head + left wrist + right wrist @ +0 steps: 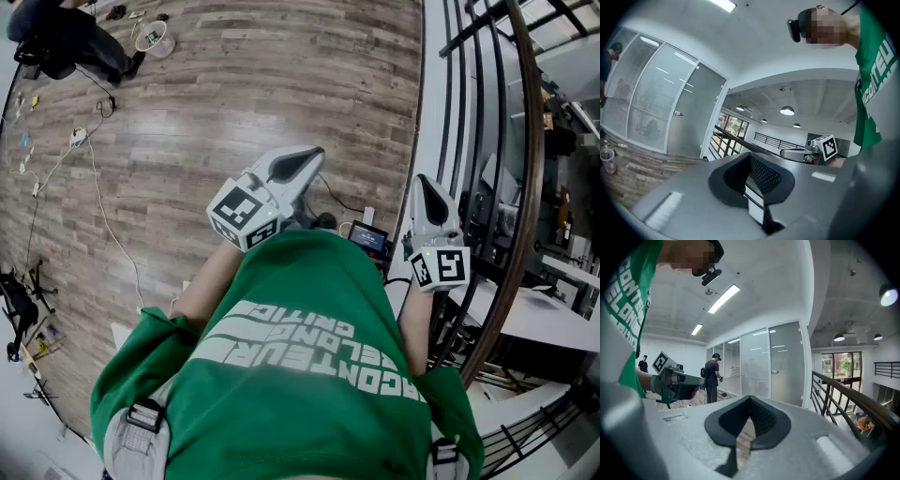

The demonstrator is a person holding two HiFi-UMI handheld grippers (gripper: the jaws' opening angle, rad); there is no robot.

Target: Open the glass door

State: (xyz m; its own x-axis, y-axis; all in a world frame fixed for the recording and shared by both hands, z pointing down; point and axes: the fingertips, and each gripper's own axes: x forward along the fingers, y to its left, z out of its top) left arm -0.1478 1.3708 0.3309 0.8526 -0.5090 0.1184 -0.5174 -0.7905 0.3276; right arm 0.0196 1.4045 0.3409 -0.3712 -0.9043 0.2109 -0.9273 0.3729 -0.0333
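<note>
While the grey left gripper (750, 155) and grey right gripper (750, 398) clench nothing, the frosted glass door (786, 363) stands well apart, at the right gripper's one o'clock.

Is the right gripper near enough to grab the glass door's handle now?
Probably not yet. The right gripper, jaws together, is far from the handle on the glass door, across wood floor; nothing seems to block the way.

Bright, even light from ceiling strips (724, 298); fisheye bends edges, corners vignette dark

Office — glass door (786, 364) (mezzanine railing (848, 394))
</note>
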